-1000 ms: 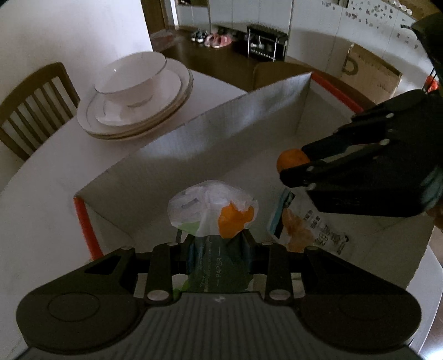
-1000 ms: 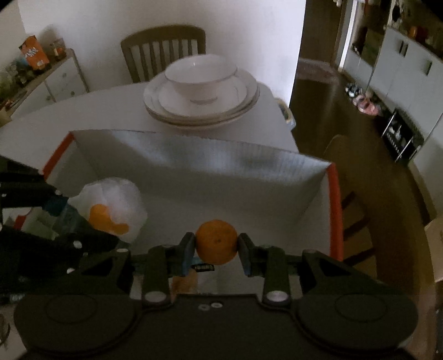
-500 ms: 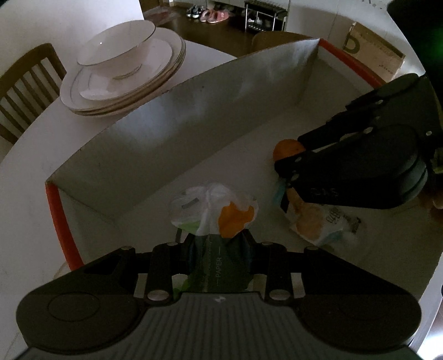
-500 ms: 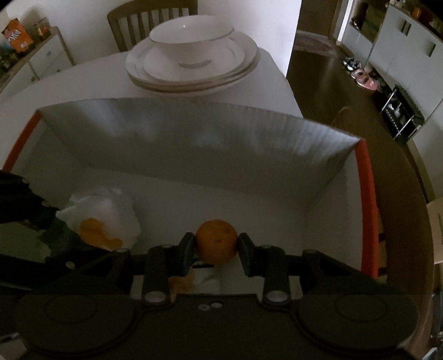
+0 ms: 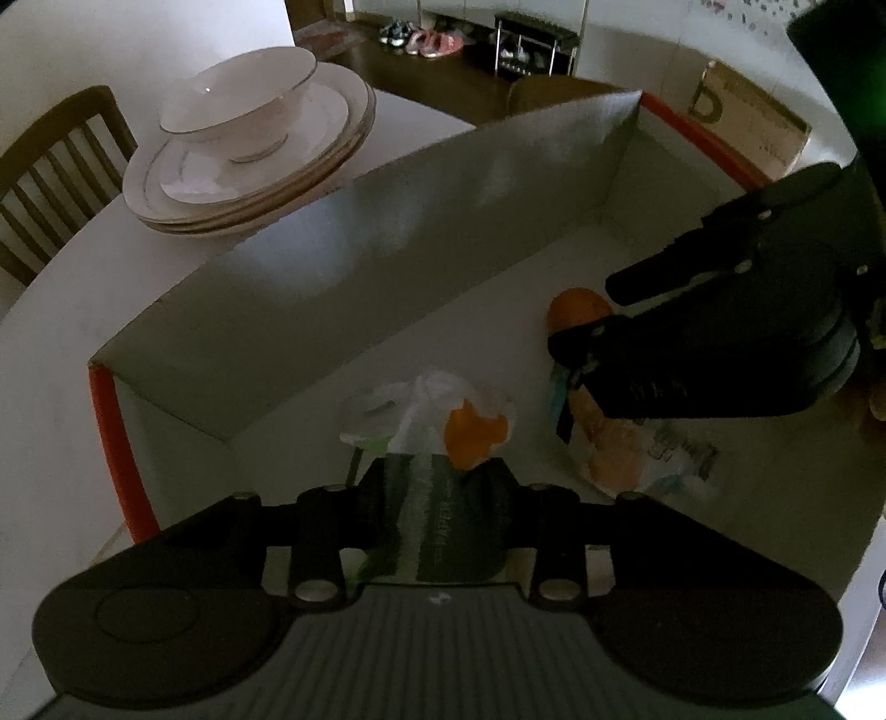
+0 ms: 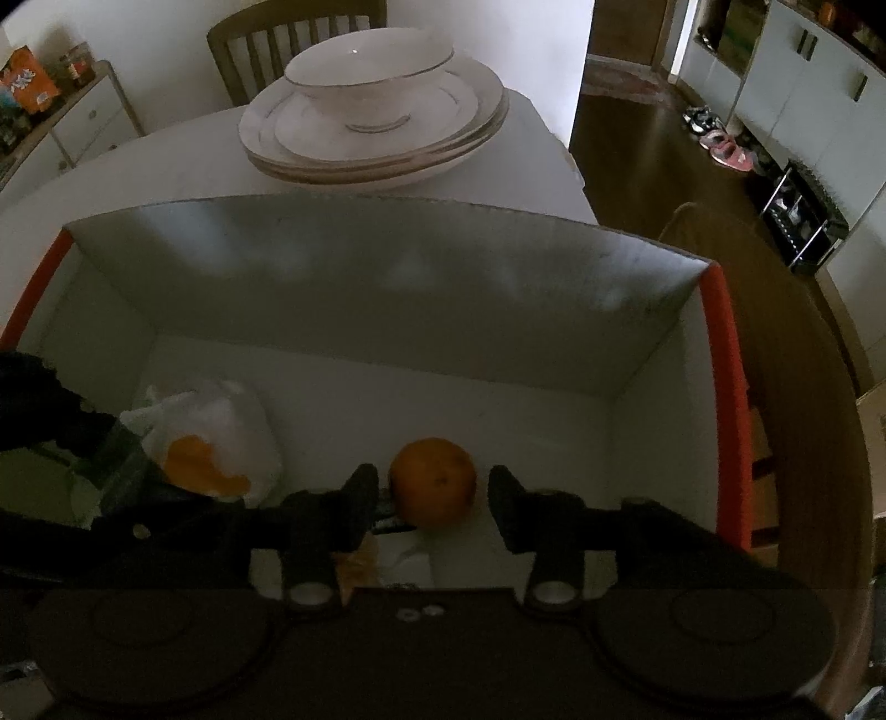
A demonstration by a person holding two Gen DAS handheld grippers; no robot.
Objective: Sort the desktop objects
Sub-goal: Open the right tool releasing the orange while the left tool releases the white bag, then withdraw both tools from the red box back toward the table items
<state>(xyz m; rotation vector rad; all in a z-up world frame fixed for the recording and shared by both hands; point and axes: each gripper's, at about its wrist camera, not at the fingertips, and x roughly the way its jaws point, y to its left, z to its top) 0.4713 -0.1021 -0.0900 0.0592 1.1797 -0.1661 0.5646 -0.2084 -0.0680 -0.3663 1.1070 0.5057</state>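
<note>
- Right now I have both grippers tipped steeply down into the open box (image 6: pixel 387 288), a cardboard carton with a silvery, finely ribbed far wall, a pale matte floor and orange tape along both side rims.
- My right gripper (image 6: pixel 433 501) is letting go: its jaws are opening, with a sliver of gap on each side of the orange (image 6: pixel 433 488), so the dark fingers (image 6: pixel 360 501) no longer press on it.
- That orange is round, with a dimpled, dull rind and no long axis to speak of; it sits on the box floor towards the near wall, between my fingertips.
- My left gripper (image 5: pixel 437 498) is also opening, but the tissue pack (image 5: pixel 429 443) is between its jaws and I see the pads touching its sides.
- Its soft, crinkled plastic wrapper is dark green at the gripped end and white with an orange patch at the far end; its long axis runs straight ahead along my fingers, white end aimed at the far wall.
- From the left wrist view, a glossy, flat snack packet (image 5: pixel 637 454) lies on the floor just right of the tissue pack, partly under my right gripper (image 5: pixel 578 318).
- Beyond the box, on the white table (image 6: pixel 166 171), a smooth white bowl (image 6: pixel 368 77) with a thin metallic rim sits on stacked plates (image 6: pixel 454 144).
- Behind them a slatted wooden chair (image 6: pixel 277 33) stands.
</note>
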